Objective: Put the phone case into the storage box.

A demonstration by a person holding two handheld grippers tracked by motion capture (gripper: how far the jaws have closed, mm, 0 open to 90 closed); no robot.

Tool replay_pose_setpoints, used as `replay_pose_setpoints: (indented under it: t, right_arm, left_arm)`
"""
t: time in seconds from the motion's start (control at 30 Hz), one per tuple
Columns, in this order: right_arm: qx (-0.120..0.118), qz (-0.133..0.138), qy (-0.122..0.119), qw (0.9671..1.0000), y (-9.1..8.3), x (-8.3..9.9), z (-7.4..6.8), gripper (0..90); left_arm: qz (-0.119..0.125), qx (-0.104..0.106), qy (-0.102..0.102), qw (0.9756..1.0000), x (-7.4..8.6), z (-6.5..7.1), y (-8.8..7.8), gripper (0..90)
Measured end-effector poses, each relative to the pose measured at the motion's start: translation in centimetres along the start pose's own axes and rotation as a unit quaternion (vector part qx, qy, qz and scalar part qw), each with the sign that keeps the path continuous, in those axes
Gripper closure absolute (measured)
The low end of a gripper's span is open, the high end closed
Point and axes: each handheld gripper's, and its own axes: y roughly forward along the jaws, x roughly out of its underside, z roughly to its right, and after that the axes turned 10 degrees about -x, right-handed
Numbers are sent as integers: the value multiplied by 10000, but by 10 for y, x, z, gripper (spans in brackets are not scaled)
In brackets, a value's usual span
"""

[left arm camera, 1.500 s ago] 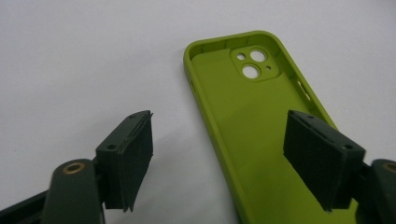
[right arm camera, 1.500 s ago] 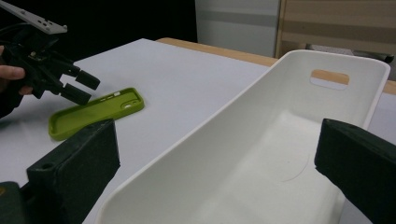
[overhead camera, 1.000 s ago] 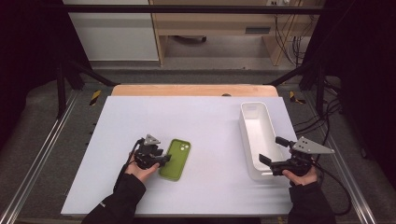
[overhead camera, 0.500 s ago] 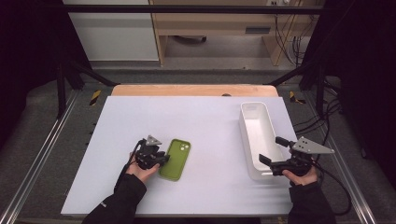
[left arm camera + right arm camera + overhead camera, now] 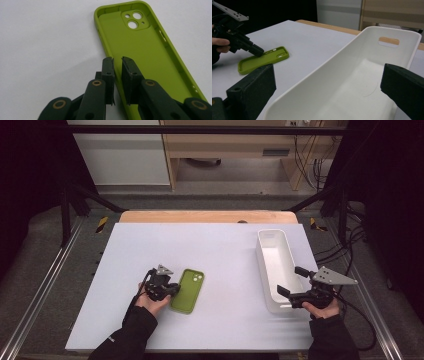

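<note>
The left gripper view shows the green phone case (image 5: 147, 57) lying hollow side up, the left gripper (image 5: 117, 62) straddling its long rim; its jaws have just been closing and stand narrow, a slight gap showing. In the high view, the case (image 5: 187, 291) lies where it did a second ago on the white table (image 5: 220, 250). The right gripper (image 5: 295, 281), level, gapes wide across the near end of the white bin (image 5: 275, 265), both hands unmoved

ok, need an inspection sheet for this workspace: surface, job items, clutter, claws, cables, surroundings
Surface: white tabletop, wooden strip at far edge.
Job's things: lime-green soft phone case, open side up; long white plastic bin, empty.
Clutter: nothing seen.
Claws: left claw has just been closing, jaws astride the case's side wall, contact unclear; right claw open around the bin's near end.
Cables: loose black cables right of table.
Surroundings: dark frame bars, wooden furniture behind.
</note>
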Motion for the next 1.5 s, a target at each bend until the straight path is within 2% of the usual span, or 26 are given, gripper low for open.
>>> replay_pose_setpoints:
  t: [0.8, 1.17, 1.5]
  right_arm:
    - [-1, -13, -3, 10000, 0, 0, 0, 6]
    - [-8, -2, 7, 10000, 0, 0, 0, 6]
    - [-14, 8, 2, 10000, 0, 0, 0, 6]
  left_arm:
    - [-27, -200, 17, 9998, -2, 2, 0, 867]
    - [-9, -208, 33, 9998, -2, 1, -1, 878]
    - [258, -229, 89, 9994, -4, 0, -11, 879]
